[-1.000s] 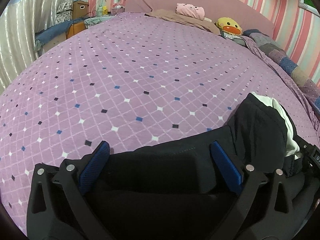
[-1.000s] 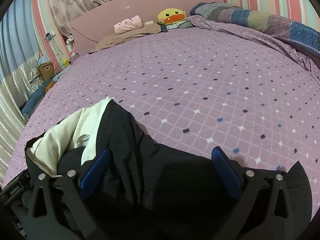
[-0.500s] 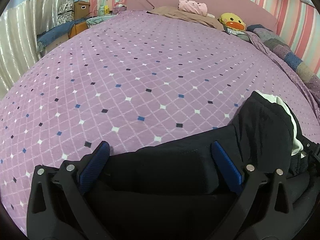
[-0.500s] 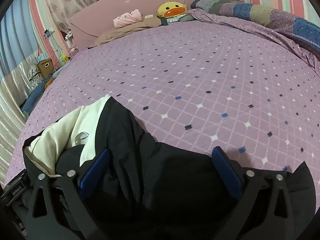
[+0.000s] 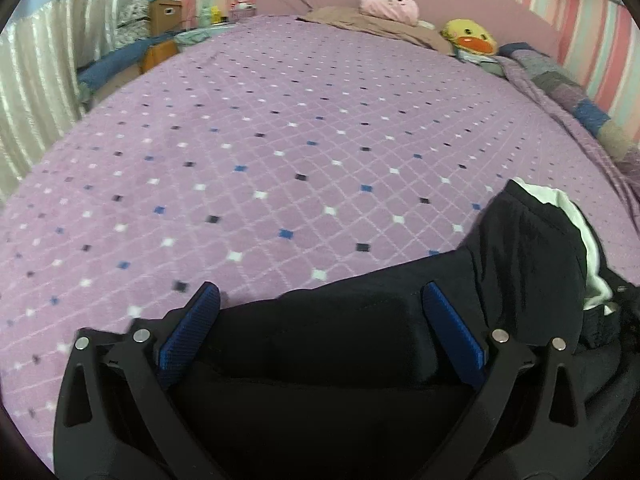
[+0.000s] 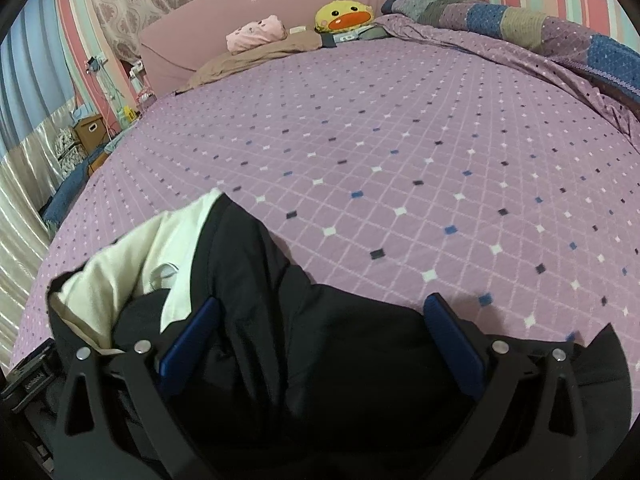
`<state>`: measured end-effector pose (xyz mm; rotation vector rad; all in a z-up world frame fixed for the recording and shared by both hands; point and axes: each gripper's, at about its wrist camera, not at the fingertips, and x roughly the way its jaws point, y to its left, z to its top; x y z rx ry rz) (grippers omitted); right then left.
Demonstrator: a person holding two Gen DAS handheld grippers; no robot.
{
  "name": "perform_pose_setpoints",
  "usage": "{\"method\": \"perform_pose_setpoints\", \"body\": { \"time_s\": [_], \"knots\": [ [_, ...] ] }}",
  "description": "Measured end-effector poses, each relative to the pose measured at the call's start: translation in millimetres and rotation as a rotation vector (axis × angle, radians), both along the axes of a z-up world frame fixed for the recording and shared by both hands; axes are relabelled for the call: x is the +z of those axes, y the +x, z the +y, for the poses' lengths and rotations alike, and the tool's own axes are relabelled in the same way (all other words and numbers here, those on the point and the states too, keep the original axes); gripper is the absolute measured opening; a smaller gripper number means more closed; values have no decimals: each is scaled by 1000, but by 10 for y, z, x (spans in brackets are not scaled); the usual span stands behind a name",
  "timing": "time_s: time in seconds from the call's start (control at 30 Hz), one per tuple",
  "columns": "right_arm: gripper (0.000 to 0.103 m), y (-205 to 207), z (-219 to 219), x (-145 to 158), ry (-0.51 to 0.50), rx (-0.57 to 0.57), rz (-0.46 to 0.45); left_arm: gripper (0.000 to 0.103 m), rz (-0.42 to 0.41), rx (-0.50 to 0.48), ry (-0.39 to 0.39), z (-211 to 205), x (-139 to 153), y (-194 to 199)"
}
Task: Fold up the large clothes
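Note:
A black garment (image 5: pixel 340 332) with a cream-white lining (image 5: pixel 576 220) lies bunched at the near edge of the purple diamond-patterned bed (image 5: pixel 280 140). My left gripper (image 5: pixel 320 320) stands open over its flat black part, blue pads wide apart. In the right wrist view the same black garment (image 6: pixel 320 340) shows its cream lining (image 6: pixel 132 264) at the left, and my right gripper (image 6: pixel 320 332) is open above the dark cloth. Neither gripper holds fabric.
At the headboard sit a pink pillow (image 6: pixel 256 34), a yellow duck plush (image 6: pixel 344 18) and a brown blanket (image 5: pixel 372 26). A patchwork quilt (image 6: pixel 540 32) is heaped along the right side. A cardboard box (image 5: pixel 164 14) and curtains stand beyond the left edge.
Both views have tilted and edged slightly forward over the garment. The garment keeps its shape and both grippers stay open.

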<state>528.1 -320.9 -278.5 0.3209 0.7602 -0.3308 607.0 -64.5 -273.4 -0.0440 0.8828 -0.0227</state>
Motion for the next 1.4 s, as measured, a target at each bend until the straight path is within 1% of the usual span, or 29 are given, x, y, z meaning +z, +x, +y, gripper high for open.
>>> {"method": "perform_pose_setpoints", "body": {
  "time_s": [0.07, 0.1, 0.17, 0.2, 0.23, 0.3, 0.37, 0.4, 0.43, 0.5, 0.57, 0.63, 0.67, 0.77, 0.87, 0.97, 1.03, 1.1, 1.13, 1.17, 1.2, 1.23, 1.27, 1.3, 1.37, 1.4],
  "knots": [
    [101, -83, -12, 234, -12, 20, -47, 100, -10, 17, 69, -7, 114, -39],
    [101, -112, -41, 357, -45, 24, -66, 100, -33, -4, 119, -16, 218, -59],
    [101, -112, -126, 512, -89, 10, -82, 100, -60, -31, 209, -13, 374, -42],
    [101, -71, -237, 546, -83, -6, -59, 100, -69, -28, 263, 14, 476, 9],
    [101, -25, -314, 527, -60, -9, -25, 100, -75, -32, 272, 37, 534, 50],
    [101, 72, -463, 395, -11, -19, 38, 100, -71, -51, 248, 122, 583, 154],
    [101, 114, -544, 260, 34, -26, 63, 100, -13, -45, 214, 212, 422, 297],
    [101, 124, -573, 192, 56, -30, 63, 100, 0, -35, 223, 229, 340, 324],
    [101, 126, -571, 160, 55, -25, 52, 100, 4, -15, 246, 237, 254, 349],
    [101, 137, -528, 144, 3, -29, 29, 100, -11, 1, 258, 243, 141, 342],
    [101, 181, -469, 91, -34, -12, 42, 100, -41, -1, 254, 230, 116, 337],
    [101, 240, -497, -2, -15, 2, 71, 100, -42, 5, 234, 250, 73, 345],
    [101, 258, -535, -50, 16, 3, 75, 100, -42, 7, 224, 263, 51, 340],
    [101, 238, -622, -130, 79, 0, 61, 100, -61, 11, 174, 323, 22, 319],
    [101, 251, -628, -203, 102, 7, 61, 100, -65, 6, 148, 347, -28, 288],
    [102, 229, -617, -225, 107, 11, 33, 100, -72, 8, 127, 353, -75, 292],
    [102, 225, -607, -204, 103, 9, 33, 100, -69, 27, 144, 339, -92, 269],
    [101, 177, -575, -119, 74, -12, 44, 100, -56, 56, 210, 297, -41, 234],
    [101, 104, -539, -20, 52, -16, 46, 100, -55, 60, 228, 279, 9, 201],
    [101, -27, -481, 123, 30, -9, 24, 100, -56, 53, 237, 253, 79, 149],
    [101, -165, -431, 240, 17, 1, -9, 100, -75, 28, 215, 222, 231, -16],
    [101, -369, -351, 377, 8, 13, -46, 100, -96, 3, 174, 199, 346, -169],
    [101, -523, -291, 449, 9, 29, -65, 100, -112, -28, 126, 177, 434, -323],
    [101, -730, -200, 505, 8, 58, -68, 100, -131, -83, 55, 151, 530, -558],
    [101, -1019, -65, 473, -11, 101, -36, 100, -138, -141, -3, 110, 559, -940],
    [101, -1164, -4, 402, -39, 120, -13, 100, -135, -150, -8, 104, 512, -1064]
  ]
}}
